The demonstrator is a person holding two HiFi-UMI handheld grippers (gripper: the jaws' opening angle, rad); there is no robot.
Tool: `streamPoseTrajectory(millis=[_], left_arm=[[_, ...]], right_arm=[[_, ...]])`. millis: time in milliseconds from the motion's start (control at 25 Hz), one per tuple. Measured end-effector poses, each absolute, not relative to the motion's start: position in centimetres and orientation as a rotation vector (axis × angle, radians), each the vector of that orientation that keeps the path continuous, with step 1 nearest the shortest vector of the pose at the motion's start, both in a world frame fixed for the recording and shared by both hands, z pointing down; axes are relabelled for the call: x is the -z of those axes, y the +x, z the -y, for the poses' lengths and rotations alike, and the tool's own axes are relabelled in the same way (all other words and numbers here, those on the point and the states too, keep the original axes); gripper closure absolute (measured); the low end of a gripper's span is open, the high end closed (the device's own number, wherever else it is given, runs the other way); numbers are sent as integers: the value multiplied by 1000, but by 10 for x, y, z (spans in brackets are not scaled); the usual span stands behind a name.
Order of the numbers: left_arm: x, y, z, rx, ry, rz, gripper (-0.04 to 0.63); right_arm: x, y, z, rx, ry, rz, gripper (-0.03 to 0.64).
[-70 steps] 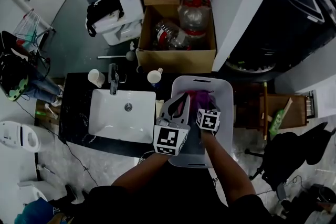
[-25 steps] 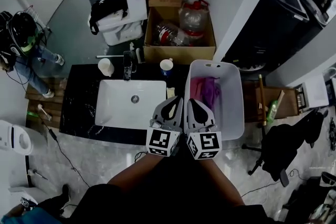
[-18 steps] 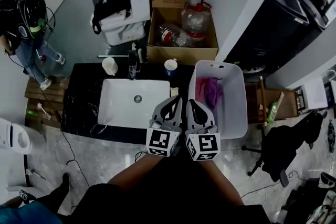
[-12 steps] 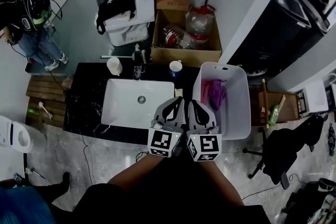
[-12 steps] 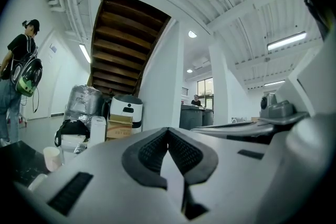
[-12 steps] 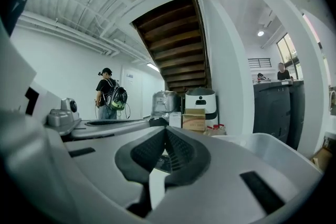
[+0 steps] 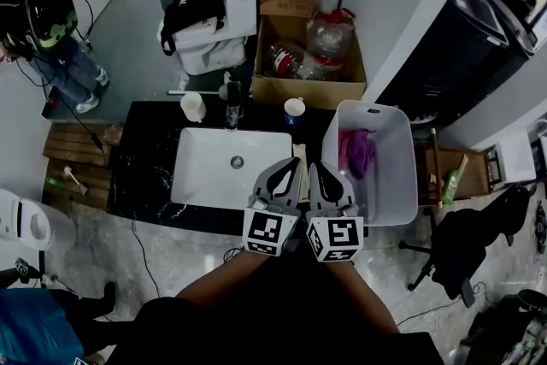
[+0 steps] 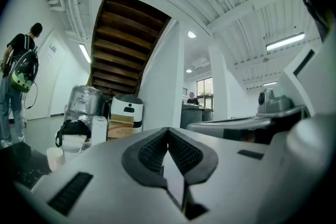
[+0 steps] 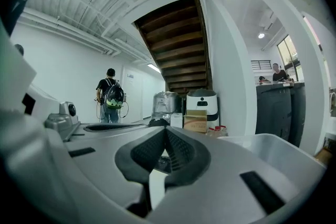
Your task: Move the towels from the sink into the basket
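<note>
Open-topped sink point(image 7: 214, 175), faucet point(image 7: 232, 108) and white cup point(image 7: 194, 106) behind it

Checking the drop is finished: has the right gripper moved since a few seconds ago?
Yes. The right gripper was over the basket; now it is drawn back to its left rim, shut and empty.

The sink point(image 7: 205, 179) is smooth, glossy white, set in a dark, veined, polished stone-look bench point(image 7: 141, 179). To its right, the basket point(image 7: 402, 167) is smooth white plastic, and the towels point(image 7: 357, 151) in it are soft purple cloth. The far box point(image 7: 308, 91) is matt brown cardboard.
</note>
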State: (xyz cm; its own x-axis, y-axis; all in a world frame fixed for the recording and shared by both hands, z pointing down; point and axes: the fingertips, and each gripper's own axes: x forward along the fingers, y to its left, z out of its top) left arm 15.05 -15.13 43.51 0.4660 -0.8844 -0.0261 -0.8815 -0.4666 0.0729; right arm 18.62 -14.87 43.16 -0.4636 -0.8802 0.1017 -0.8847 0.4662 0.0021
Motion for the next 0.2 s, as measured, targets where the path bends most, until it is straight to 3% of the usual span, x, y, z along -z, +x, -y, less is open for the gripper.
streamPoseTrajectory(millis=[200], left_arm=[[-438, 139, 150, 87, 2646, 1596, 581]], right_arm=[[-431, 174, 147, -71, 1569, 2621, 598]])
